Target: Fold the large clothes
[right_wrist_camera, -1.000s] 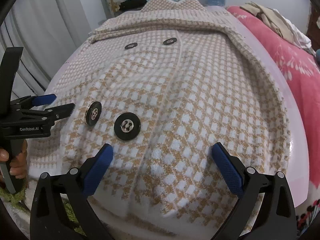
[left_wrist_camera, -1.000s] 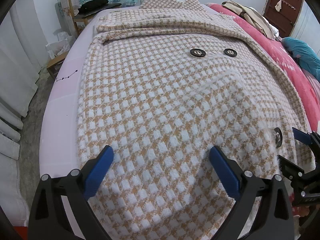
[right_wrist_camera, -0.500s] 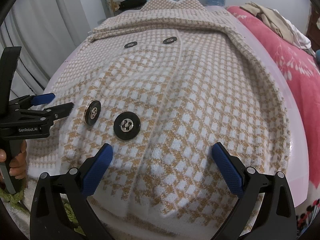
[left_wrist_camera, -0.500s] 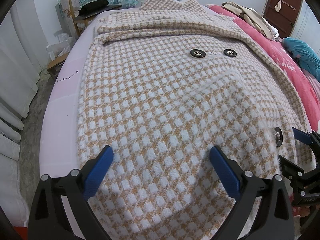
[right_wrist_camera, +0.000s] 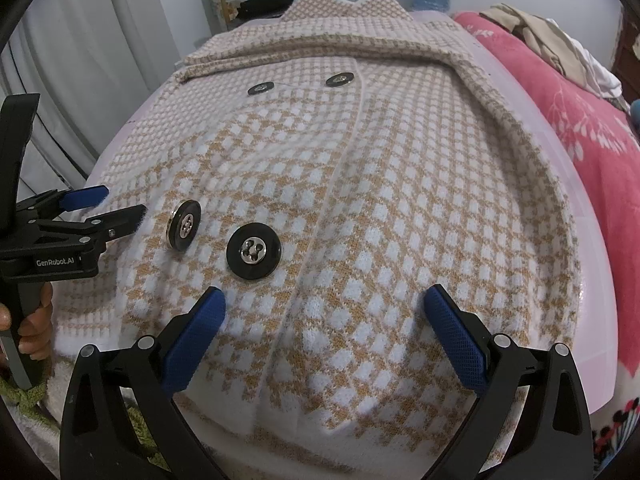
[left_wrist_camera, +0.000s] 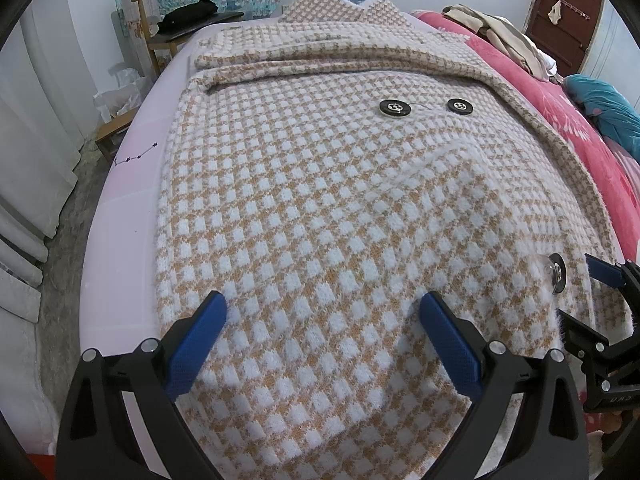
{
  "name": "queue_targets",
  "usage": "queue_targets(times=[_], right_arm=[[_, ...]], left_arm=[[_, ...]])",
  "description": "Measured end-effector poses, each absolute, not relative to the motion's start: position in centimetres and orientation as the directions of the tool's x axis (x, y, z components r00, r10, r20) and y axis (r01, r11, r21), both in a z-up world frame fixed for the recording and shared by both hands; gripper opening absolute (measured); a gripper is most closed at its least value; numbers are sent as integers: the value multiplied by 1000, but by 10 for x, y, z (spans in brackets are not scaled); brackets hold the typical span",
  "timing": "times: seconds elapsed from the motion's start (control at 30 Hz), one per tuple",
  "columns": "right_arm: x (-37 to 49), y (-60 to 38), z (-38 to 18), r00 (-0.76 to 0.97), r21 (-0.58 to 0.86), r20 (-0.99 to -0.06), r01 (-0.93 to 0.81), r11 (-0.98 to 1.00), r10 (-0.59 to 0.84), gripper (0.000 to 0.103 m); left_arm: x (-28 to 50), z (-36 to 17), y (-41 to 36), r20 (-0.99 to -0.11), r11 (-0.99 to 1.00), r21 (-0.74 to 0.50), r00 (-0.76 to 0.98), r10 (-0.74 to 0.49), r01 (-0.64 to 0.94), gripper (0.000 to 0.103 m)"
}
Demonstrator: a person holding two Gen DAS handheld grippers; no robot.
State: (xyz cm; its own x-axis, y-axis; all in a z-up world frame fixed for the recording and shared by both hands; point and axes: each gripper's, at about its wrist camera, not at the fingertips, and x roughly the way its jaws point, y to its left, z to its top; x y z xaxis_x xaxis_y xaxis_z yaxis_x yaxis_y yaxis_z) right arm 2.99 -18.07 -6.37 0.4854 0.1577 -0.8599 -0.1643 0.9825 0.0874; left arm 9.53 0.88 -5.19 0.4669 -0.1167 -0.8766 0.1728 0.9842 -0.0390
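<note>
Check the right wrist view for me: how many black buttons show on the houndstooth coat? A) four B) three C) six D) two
A: the houndstooth coat shows four black buttons, two near the right gripper at and, and two farther up at and.

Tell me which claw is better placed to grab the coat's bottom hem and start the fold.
Either could, but the right claw looks slightly better placed: it is open over the coat beside the front opening and big button. The left claw is open too, over plain fabric.
</note>
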Motion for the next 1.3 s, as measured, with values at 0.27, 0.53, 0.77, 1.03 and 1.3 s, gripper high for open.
queue_targets(times=[0.27,0.53,0.77,1.03,1.3], right_arm=[[30,-180,-64,485,87,-860,-167,982,158,95],[30,-181,-65,484,85,-861,-167,982,157,95],[30,-180,-65,483,85,-861,-166,982,156,95],[29,-181,-66,481,84,-863,-163,983,153,95],[30,-180,-65,483,83,-862,-162,983,152,95]], left_arm=[[93,-52,8,-876,984,-39,469,-117,172,95],[93,-52,8,-875,985,-39,471,-116,171,96],[92,-53,9,-871,984,-38,477,-118,172,96],[88,-38,18,-818,986,2,568,-95,167,96],[66,-20,68,-773,987,-128,613,-164,102,95]])
